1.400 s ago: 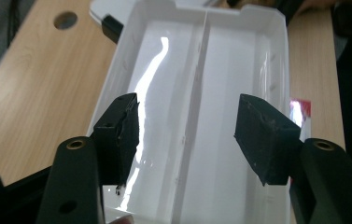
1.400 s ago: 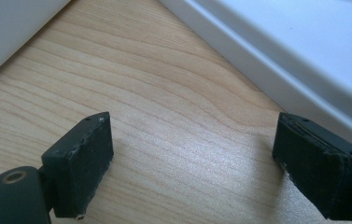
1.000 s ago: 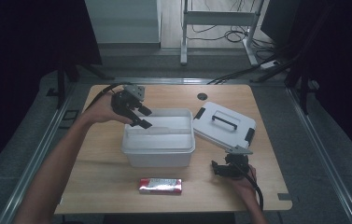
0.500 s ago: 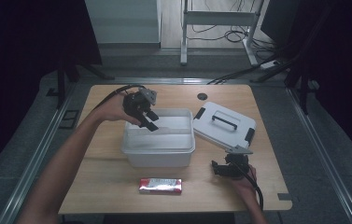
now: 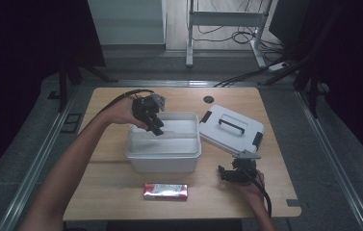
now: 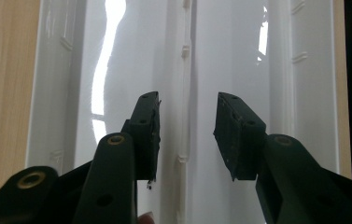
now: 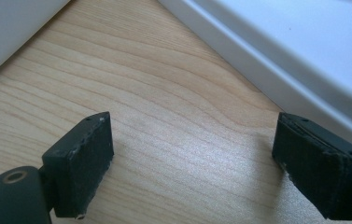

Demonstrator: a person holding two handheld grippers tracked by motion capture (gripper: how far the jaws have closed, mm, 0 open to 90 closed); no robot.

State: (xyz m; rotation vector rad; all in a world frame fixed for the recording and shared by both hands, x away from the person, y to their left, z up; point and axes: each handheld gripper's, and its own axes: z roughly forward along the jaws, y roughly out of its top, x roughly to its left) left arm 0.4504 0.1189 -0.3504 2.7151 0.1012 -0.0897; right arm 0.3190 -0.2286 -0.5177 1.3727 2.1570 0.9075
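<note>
High view overlooks the table (image 5: 121,202); tool views sit close.

The white bin (image 5: 163,150) stands open and upright mid-table. A thin divider (image 6: 183,93) runs along its inside. Its interior looks glossy.

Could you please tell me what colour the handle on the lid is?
Black, on the white lid; clearest in the high view.

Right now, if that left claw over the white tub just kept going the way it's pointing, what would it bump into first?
Most likely the thin white divider inside the tub. The left claw points down into it, jaws apart on either side of that wall, nothing gripped. How far off is hard to judge.
</note>
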